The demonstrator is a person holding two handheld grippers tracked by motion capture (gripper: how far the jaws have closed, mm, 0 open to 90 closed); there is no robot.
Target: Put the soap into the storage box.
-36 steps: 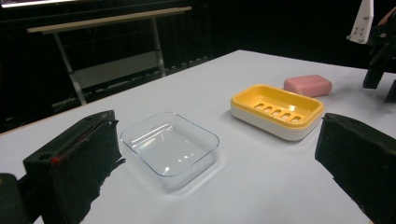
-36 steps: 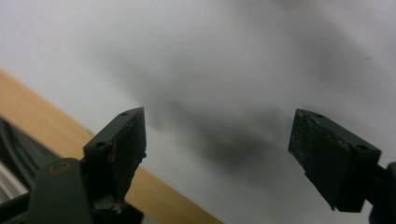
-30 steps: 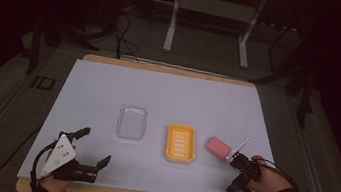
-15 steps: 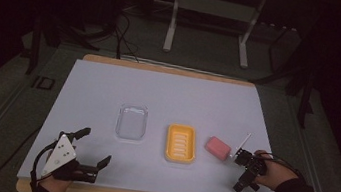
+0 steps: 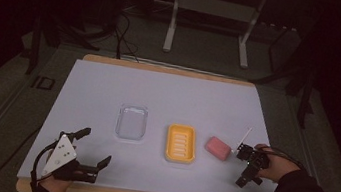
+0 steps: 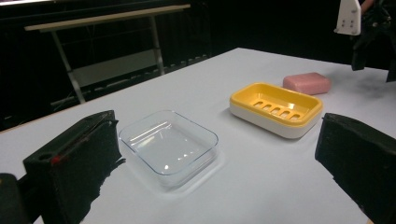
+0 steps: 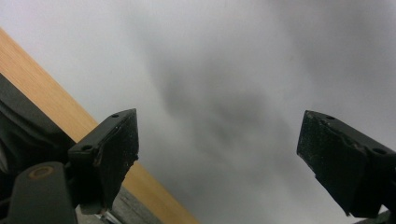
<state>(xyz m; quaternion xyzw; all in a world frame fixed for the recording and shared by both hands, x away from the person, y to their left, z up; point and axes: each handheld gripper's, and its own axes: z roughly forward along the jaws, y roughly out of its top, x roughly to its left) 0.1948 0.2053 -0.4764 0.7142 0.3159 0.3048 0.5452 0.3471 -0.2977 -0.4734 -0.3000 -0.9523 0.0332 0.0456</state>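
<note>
Three things sit in a row on the table (image 5: 110,82). The clear dish (image 5: 132,122) is left, the soap dish (image 5: 181,143) middle, the soap bar (image 5: 218,148) nearest the right edge.

you have one clear, shallow rectangular plastic dish (image 5: 132,122) on the white table cover, one yellow slotted soap tray on a white base (image 5: 181,143), and one pink rounded bar of soap (image 5: 218,148). you hold two black two-jaw grippers, one per hand: the left gripper (image 5: 95,150) and the right gripper (image 5: 243,167).
</note>
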